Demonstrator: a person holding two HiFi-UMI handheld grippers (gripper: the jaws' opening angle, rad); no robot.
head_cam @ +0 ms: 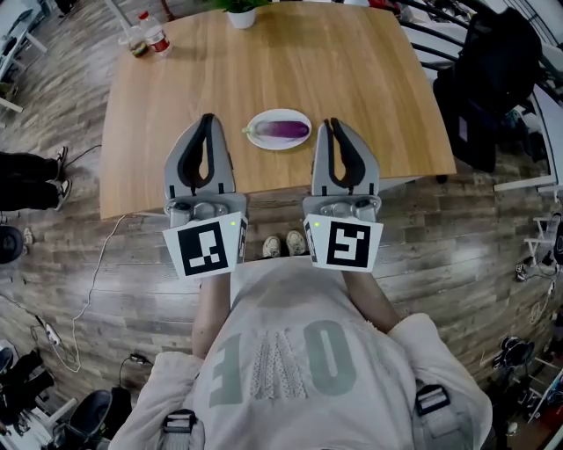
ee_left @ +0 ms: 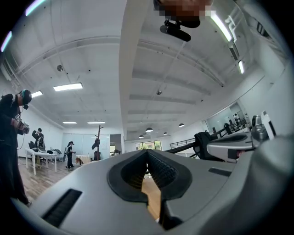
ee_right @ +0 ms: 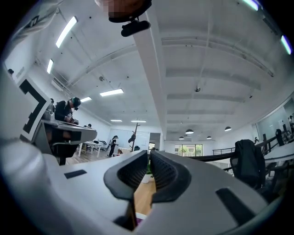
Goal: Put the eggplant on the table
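Head view, left gripper (head_cam: 208,118) jaws together, right gripper (head_cam: 332,123) nearly so, both empty

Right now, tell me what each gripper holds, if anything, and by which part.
Nothing is held. The left gripper and right gripper both have jaws together with nothing between them; the eggplant lies on its white plate on the table.

Grey left claw (head_cam: 208,119) and right claw (head_cam: 332,123), black pads (ee_left: 161,170), black-and-white marker cubes (head_cam: 207,249), pale lettered T-shirt (head_cam: 290,352).

potted plant (head_cam: 241,12): cut by top edge | bottles (head_cam: 156,37): labels too small to read
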